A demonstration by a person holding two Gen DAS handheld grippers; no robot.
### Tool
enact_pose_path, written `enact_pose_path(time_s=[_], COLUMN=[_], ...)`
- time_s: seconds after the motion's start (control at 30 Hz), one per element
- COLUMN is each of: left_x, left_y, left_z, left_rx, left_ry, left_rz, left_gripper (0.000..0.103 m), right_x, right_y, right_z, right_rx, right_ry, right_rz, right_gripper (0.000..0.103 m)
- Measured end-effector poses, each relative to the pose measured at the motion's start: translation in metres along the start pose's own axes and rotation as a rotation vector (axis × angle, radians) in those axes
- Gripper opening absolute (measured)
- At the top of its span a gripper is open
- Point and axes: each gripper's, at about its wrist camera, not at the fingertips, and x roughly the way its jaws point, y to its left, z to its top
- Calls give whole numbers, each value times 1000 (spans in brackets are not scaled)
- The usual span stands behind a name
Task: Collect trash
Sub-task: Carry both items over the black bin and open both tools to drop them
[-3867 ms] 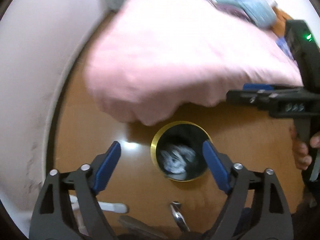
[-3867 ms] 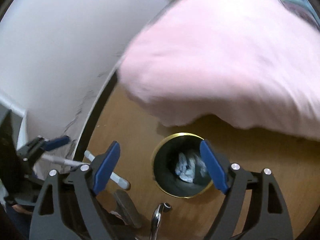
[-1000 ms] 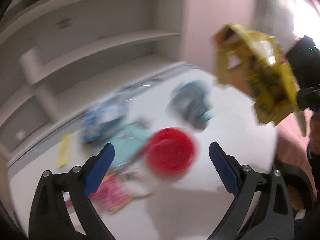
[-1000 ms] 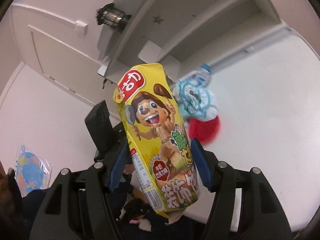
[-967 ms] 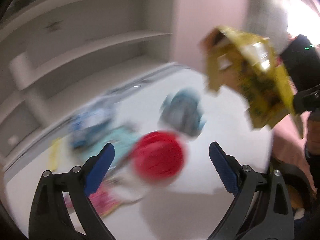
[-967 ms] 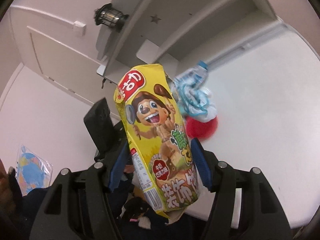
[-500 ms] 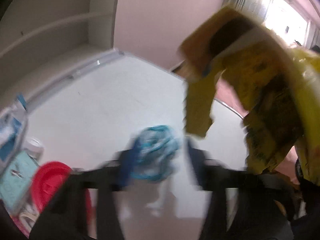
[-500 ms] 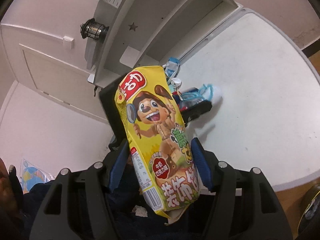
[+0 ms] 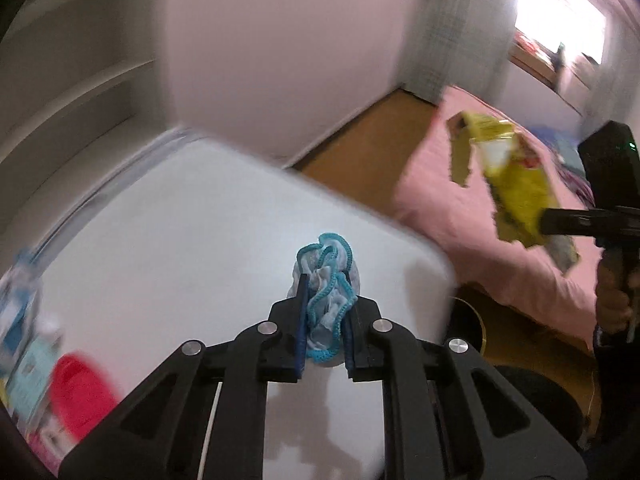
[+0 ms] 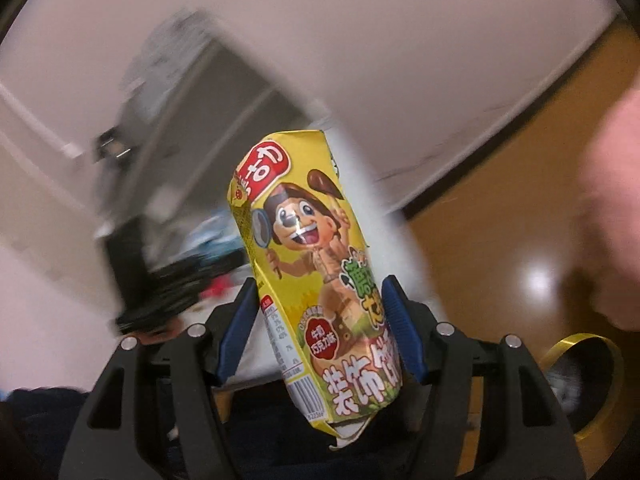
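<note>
A second ago our left claw (image 9: 323, 320) gaped above the surface (image 9: 192, 248); now it pinches the blue-trimmed wad (image 9: 326, 304), right claw (image 10: 320, 332) clamping the snack box (image 10: 308, 272), both swinging binward (image 10: 588, 384)

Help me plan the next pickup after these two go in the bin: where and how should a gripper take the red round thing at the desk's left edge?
The red item is badly blurred; it reads as a low round disc on the white desk. Probably come from above and pinch across its rim, on the side away from the packets beside it.
</note>
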Motion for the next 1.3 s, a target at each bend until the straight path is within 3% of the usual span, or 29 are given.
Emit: enact_pose_path(time_s=[0.13,0.3,0.5,0.63,0.83,1.03,1.3], left_x=[35,102,179,214,258,274,280], left_y=[-83,-177,-249,-277,-296,-318,-331], left_z=[17,27,22,4,-14,-17,-13], left_rx=[137,270,414,486,506,534,547], left_ry=[31,131,247,292,375,399,416], left_rz=[-92,-201,-238,-241,-247,-252,-280], left_gripper=[13,13,13,13,13,14,15], right_x=[-42,-65,-63,-51,-47,-53,-69], right_y=[-65,-138,-225,-266,-299,-305,-303], right_z=[-28,-71,-123,-153,-171,-174,-169], right_rx=[91,222,433,528,569,595,628], right_ry=[-77,-73,8,69,97,57,-13], right_rz=[-255,-507,-645,-640,-625,-572,-578], right_gripper=[62,62,63,63,66,74,81])
